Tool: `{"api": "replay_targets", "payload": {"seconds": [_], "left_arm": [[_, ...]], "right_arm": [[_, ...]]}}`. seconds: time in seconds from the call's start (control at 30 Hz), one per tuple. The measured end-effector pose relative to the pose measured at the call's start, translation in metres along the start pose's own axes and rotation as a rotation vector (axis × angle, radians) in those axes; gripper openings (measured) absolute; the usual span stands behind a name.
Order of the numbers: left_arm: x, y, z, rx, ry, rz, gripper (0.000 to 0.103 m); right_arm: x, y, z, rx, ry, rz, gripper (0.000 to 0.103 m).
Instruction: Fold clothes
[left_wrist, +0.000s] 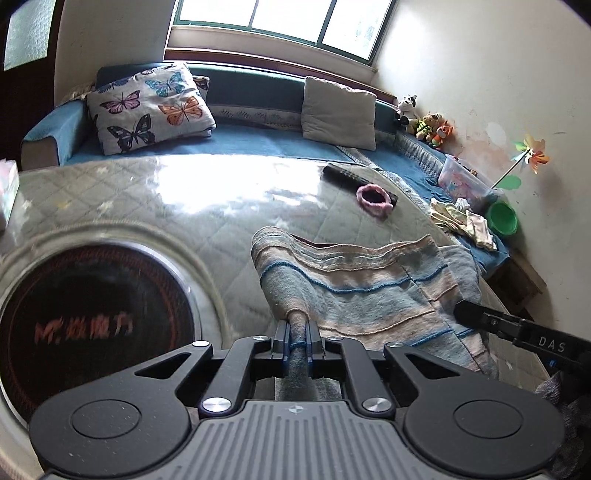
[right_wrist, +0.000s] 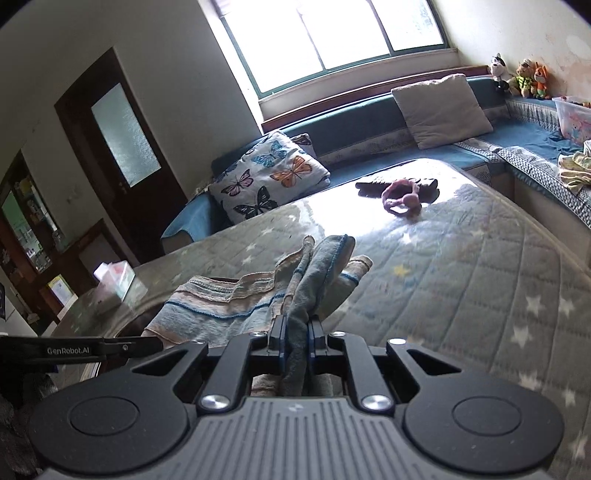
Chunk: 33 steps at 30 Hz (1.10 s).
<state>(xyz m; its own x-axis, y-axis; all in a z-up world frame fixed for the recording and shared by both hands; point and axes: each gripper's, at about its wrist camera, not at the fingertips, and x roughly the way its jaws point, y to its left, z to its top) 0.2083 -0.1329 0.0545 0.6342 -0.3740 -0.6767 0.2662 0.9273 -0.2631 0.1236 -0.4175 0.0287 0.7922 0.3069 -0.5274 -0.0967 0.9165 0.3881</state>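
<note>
A pink hair band (left_wrist: 373, 196) rests on a remote (left_wrist: 341, 174).

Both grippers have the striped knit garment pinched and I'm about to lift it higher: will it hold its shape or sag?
Likely floppy: the striped garment already bunches into a rope at the left gripper and drapes in folds at the right gripper. Probably light, being soft knit. It may drag across the glossy table cover.

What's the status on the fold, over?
Left claw and right claw both shut on striped towel, near edge off table. Pink headband and remote lie beyond, clear of towel.
</note>
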Motion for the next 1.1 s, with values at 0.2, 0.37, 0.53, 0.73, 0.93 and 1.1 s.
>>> {"api": "replay_targets", "payload": {"seconds": [0.2, 0.37, 0.53, 0.73, 0.93, 1.1], "left_arm": [[0.025, -0.001, 0.018, -0.001, 0.007, 0.023, 0.009], [0.046, 0.005, 0.023, -0.002, 0.024, 0.045, 0.009], [0.064, 0.011, 0.021, -0.002, 0.042, 0.07, 0.009], [0.066, 0.017, 0.017, 0.011, 0.048, 0.07, 0.01], [0.049, 0.001, 0.005, 0.082, 0.047, 0.042, 0.013], [0.041, -0.01, -0.013, 0.119, 0.064, 0.027, 0.016]], "right_arm": [[0.026, -0.009, 0.02, -0.002, 0.001, -0.012, 0.01], [0.047, -0.015, 0.025, 0.001, 0.009, -0.017, 0.01], [0.068, -0.026, 0.021, 0.025, 0.036, -0.038, 0.01], [0.084, -0.041, 0.011, 0.043, 0.083, -0.088, 0.018], [0.063, -0.039, 0.012, 0.01, 0.048, -0.116, 0.019], [0.04, -0.02, 0.002, -0.072, 0.06, -0.04, 0.016]]}}
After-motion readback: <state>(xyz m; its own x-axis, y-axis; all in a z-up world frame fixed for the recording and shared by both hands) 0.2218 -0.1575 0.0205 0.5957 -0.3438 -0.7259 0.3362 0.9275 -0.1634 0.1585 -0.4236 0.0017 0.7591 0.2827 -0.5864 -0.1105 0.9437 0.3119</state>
